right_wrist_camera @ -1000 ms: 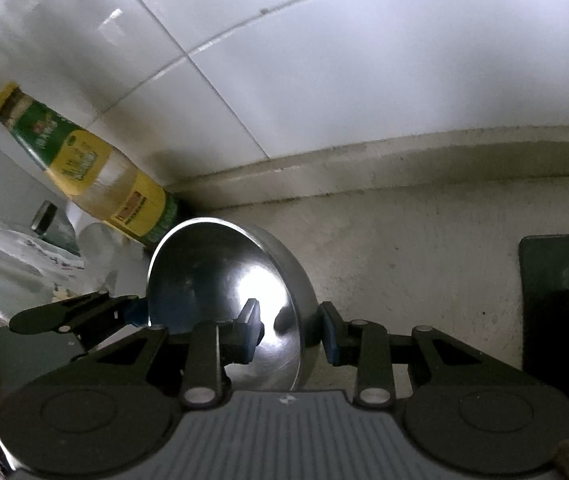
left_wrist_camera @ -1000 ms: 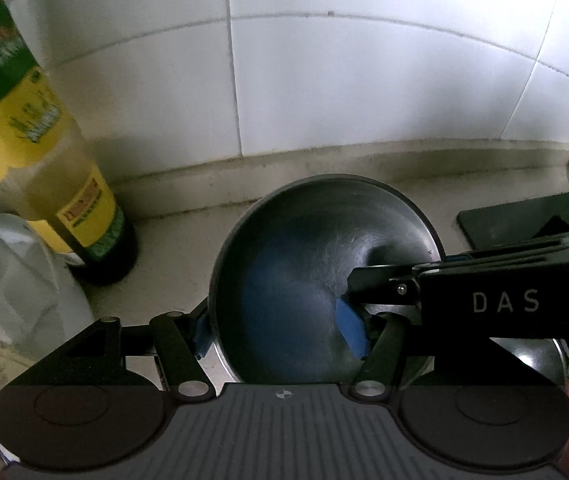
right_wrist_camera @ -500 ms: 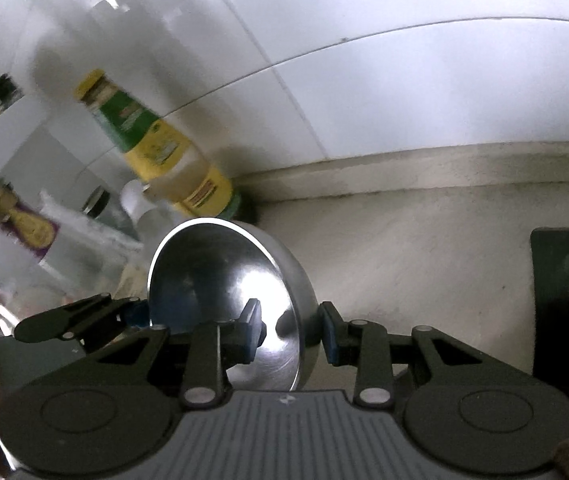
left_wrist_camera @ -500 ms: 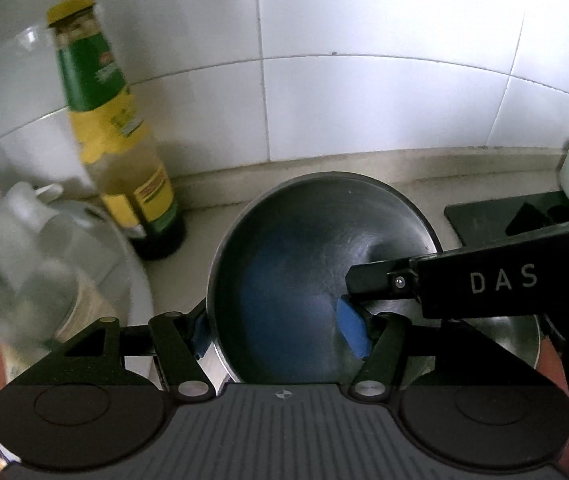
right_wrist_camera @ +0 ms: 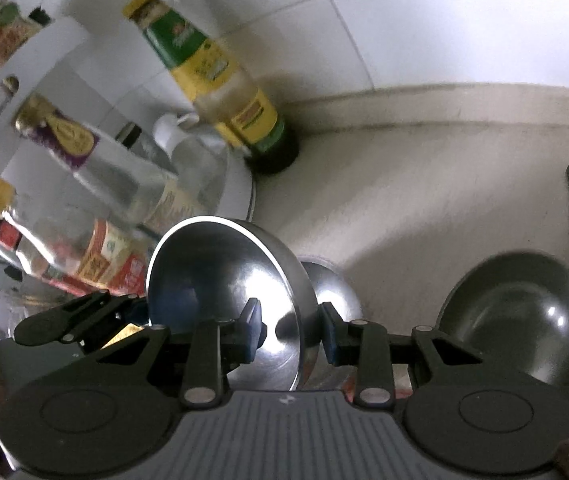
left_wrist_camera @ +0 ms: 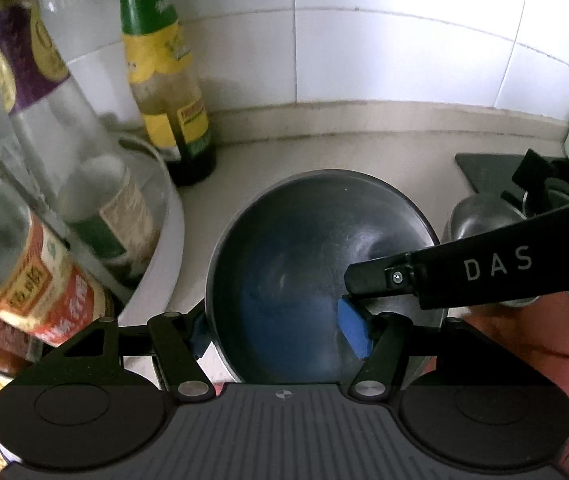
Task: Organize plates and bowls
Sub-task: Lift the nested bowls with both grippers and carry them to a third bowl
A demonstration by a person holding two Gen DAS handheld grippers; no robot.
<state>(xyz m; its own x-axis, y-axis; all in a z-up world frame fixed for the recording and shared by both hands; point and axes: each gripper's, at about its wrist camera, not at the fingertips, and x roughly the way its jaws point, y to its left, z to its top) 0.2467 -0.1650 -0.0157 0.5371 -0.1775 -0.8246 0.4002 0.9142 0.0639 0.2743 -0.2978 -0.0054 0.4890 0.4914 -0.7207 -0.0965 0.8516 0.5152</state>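
Note:
A steel bowl is held on edge above the counter by both grippers. My left gripper is shut on its rim, one blue pad inside and one outside. My right gripper is shut on the opposite rim of the same bowl. The right gripper's black finger crosses the left wrist view. A second steel bowl lies on the counter at the lower right, and a smaller steel bowl sits just behind the held one. A steel bowl also shows at the right in the left wrist view.
A green and yellow sauce bottle stands by the tiled wall. Several glass bottles stand in a white round tray at the left. A black stove edge lies at the right. Beige counter stretches behind the bowls.
Both grippers have pulled back and up from the wall with the bowl. The bottle tray and the other bowls on the counter have come into view.

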